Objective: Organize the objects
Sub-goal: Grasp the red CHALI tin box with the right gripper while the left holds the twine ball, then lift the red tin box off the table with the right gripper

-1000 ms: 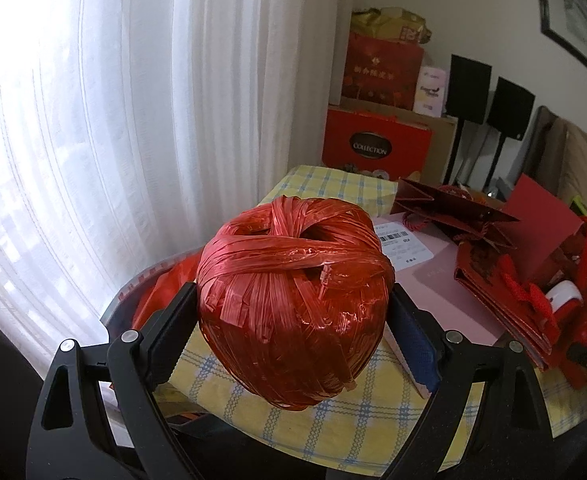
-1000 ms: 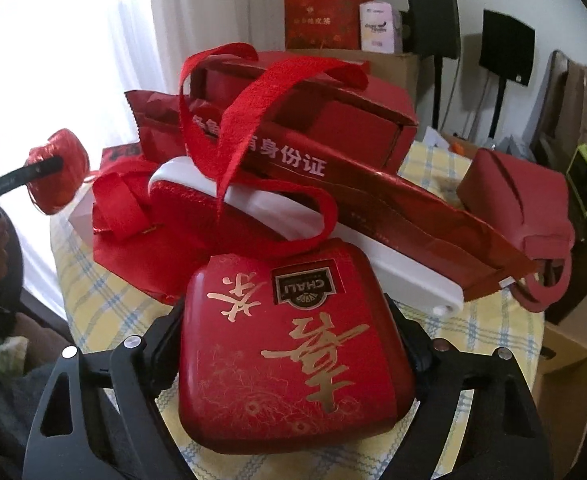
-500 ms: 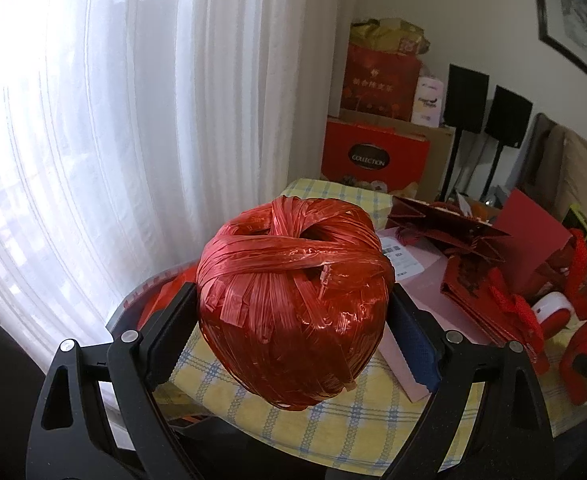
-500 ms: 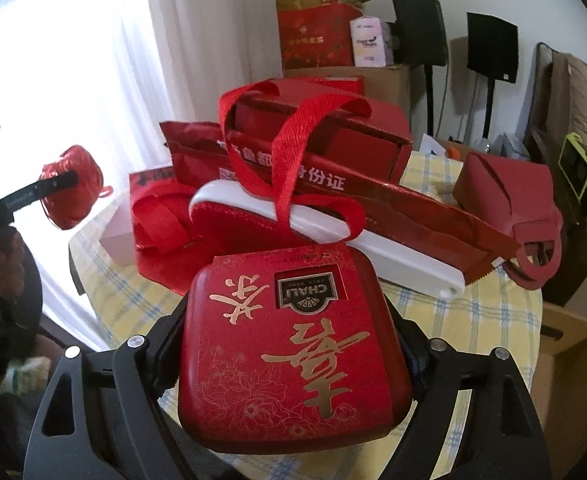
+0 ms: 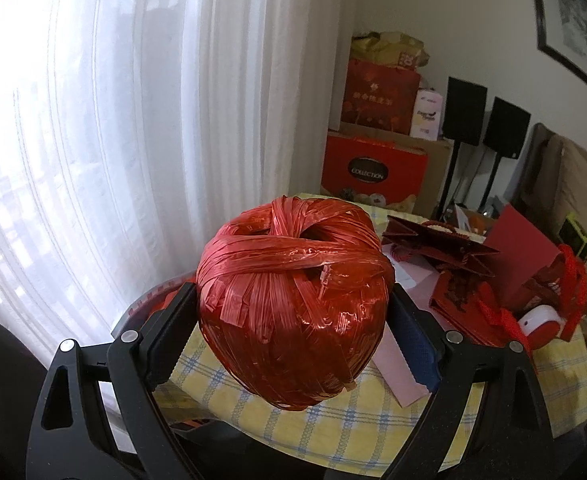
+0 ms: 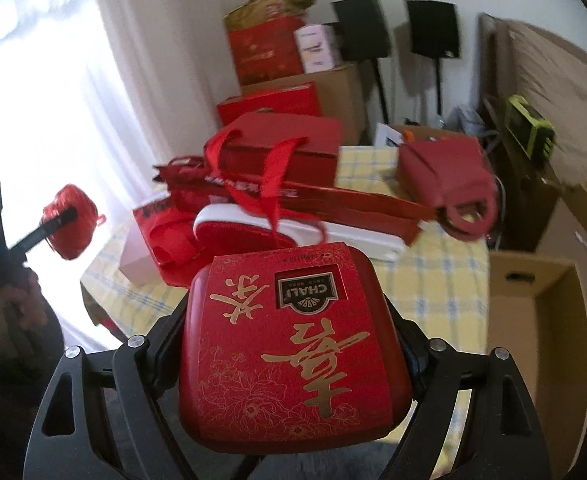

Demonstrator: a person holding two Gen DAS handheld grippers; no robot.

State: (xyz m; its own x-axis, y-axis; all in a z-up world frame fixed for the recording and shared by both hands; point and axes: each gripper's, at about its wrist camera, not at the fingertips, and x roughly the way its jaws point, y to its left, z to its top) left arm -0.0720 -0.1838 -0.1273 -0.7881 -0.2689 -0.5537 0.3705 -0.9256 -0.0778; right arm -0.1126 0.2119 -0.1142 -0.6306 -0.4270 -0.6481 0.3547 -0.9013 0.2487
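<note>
The ball of red plastic twine (image 5: 293, 316) hangs clear above the tabletop's near left edge, pinched across its sides by the left gripper (image 5: 293, 320); it looks light, slick and squashy, so the widest girth is the sensible hold. The red tea tin (image 6: 293, 344), stiff and smooth, sits clamped by its side walls in the right gripper (image 6: 293, 348), off the near edge of the checked tablecloth (image 6: 445, 264)

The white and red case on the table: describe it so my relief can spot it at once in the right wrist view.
Start at the table with the yellow checked cloth. In the pile of red gift bags, look behind the red tea box held in the right gripper. The white and red case lies there under a red ribbon handle, the only white-rimmed thing among plain red bags.
</note>
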